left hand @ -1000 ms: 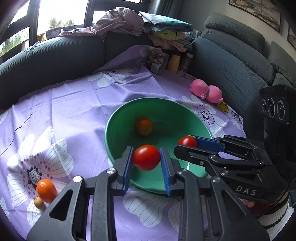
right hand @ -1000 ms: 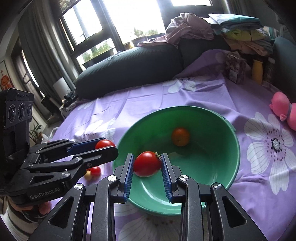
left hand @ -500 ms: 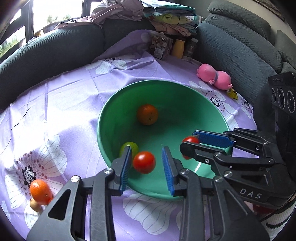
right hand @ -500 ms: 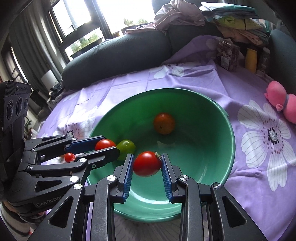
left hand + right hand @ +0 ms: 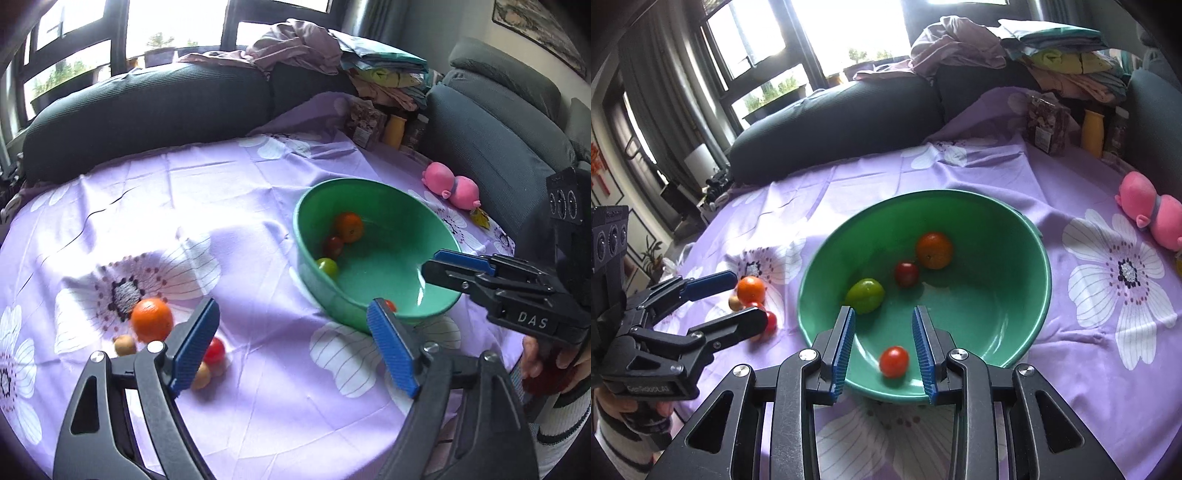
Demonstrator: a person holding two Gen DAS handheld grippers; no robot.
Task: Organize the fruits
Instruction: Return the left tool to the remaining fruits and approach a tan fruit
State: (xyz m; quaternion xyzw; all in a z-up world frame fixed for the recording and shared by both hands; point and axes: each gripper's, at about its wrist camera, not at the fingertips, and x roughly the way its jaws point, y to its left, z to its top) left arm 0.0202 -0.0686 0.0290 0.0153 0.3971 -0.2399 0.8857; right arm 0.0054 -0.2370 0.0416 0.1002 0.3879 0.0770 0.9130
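Observation:
A green bowl (image 5: 1027, 236) (image 5: 314, 206) sits on the purple flowered cloth. It holds an orange (image 5: 934, 250), a dark red tomato (image 5: 906, 274), a green fruit (image 5: 865, 294) and a red tomato (image 5: 894, 361) near its front wall. My right gripper (image 5: 882, 345) is open and empty above the bowl's near rim, with that tomato below between its fingers. My left gripper (image 5: 291, 343) is open and empty over the cloth, left of the bowl. Loose fruit lies on the cloth: an orange (image 5: 151, 319) (image 5: 751, 290), a red tomato (image 5: 214, 350) and small brown fruits (image 5: 125, 345).
A pink plush toy (image 5: 450, 186) (image 5: 1152, 218) lies right of the bowl. A snack bag (image 5: 1045, 125) and a yellow bottle (image 5: 1092, 133) stand at the back right. Dark sofa cushions (image 5: 147, 107) with piled clothes (image 5: 960, 44) surround the cloth.
Both grippers opened and let their red tomatoes fall into the bowl. The left gripper swung left, over the cloth, toward the loose fruit.

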